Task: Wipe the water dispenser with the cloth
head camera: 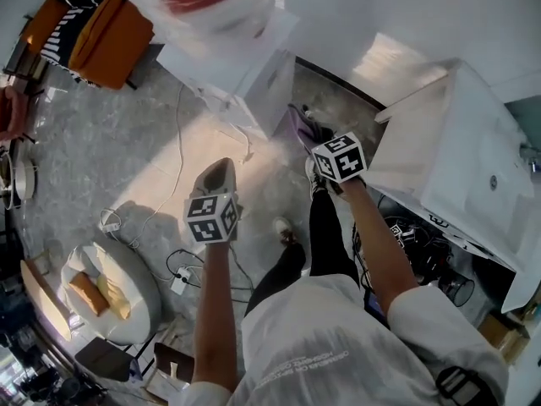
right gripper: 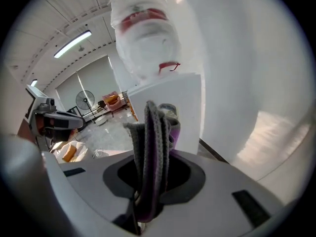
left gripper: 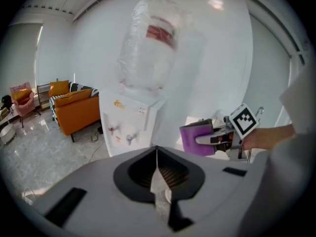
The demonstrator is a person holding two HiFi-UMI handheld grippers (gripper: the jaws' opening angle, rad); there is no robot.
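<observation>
Right gripper (head camera: 314, 146) clamps the purple-grey cloth (right gripper: 153, 147) near the water dispenser (right gripper: 170, 100). Left gripper (left gripper: 157, 181) has its jaws together, empty. The bottle (right gripper: 148, 48) bears a red label (right gripper: 143, 15), unreadable.

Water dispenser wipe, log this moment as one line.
right hand-held gripper: shut on cloth | left hand-held gripper: shut, empty | water dispenser: cloth held beside it, apart
</observation>
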